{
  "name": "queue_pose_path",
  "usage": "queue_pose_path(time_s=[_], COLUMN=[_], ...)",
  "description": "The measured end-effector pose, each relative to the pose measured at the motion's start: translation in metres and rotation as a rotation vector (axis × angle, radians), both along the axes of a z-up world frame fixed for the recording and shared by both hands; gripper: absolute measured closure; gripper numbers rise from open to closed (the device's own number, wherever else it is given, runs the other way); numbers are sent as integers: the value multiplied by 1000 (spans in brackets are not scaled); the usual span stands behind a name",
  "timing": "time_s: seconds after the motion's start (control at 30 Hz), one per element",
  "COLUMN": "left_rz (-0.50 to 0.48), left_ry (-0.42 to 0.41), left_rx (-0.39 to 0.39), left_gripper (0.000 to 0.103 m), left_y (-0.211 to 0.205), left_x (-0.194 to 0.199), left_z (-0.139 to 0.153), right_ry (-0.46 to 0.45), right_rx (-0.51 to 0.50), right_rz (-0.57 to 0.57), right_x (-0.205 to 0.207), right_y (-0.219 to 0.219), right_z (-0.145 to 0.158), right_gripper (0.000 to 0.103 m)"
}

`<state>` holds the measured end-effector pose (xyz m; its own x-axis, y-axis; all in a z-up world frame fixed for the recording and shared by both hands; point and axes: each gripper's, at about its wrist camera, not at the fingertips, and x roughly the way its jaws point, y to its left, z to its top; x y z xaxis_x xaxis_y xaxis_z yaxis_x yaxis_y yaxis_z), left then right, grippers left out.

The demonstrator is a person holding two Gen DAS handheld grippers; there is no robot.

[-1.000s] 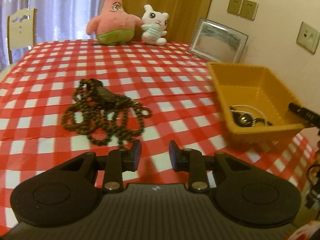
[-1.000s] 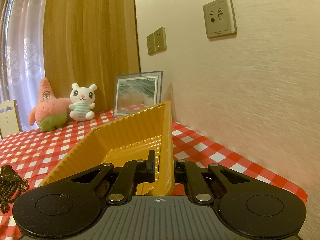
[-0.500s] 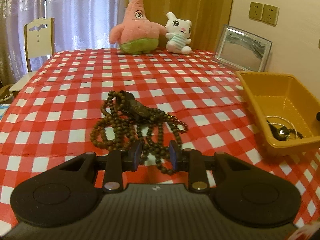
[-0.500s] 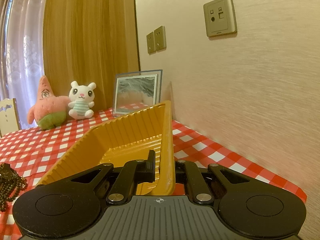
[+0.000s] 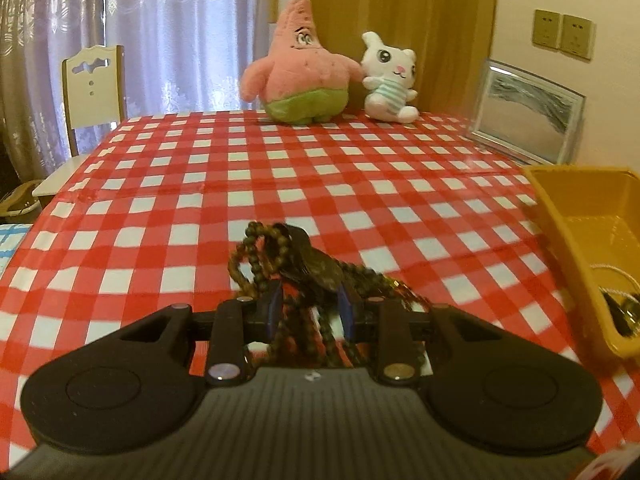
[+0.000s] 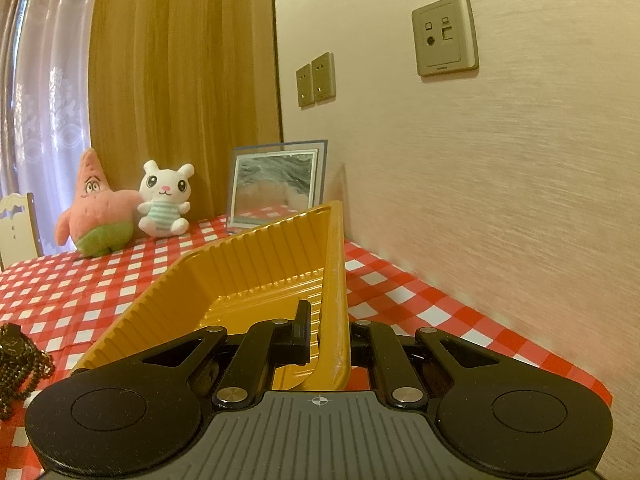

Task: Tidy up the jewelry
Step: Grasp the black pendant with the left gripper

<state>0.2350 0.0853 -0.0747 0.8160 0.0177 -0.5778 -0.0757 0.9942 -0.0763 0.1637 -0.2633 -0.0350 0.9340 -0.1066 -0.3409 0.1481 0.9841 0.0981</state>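
Left wrist view has the left gripper pushed right into the pile of dark bead necklaces on the checkered tablecloth. Its jaws stand part open with strands and a dark watch-like piece sitting between the pads; whether the pads are actually pressing on anything is hard to say, so probably lining up for the pinch rather than holding. Makes sense to go for the middle of the tangle, since loose beads would slip off otherwise.

Over on the right wrist view, the right gripper is clamped on the near wall of the yellow tray, tipping it up off the table, likely to steady it and angle the mouth toward the beads. A silver chain already lies inside the tray, so the beads look like the next thing to go in.
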Motion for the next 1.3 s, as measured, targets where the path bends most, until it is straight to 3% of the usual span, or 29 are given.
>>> queue_pose_path(time_s=[0.3, 0.4, 0.77, 0.97, 1.3], left_rz=[29, 22, -3, -44, -148], left_ry=[19, 3, 2, -3, -37], left_rx=[-96, -71, -56, -113, -84], left_gripper=[78, 84, 85, 92, 95], left_y=[12, 6, -1, 4, 1], left_x=[30, 34, 49, 37, -19], left_z=[-7, -6, -15, -8, 19], right_ry=[0, -1, 1, 1, -3], right_rx=[-4, -6, -5, -7, -15], right_rz=[2, 2, 2, 3, 13], right_x=[0, 0, -1, -1, -3], right_y=[1, 1, 2, 2, 3], right_z=[0, 0, 0, 0, 1], right_gripper=[94, 94, 94, 94, 94])
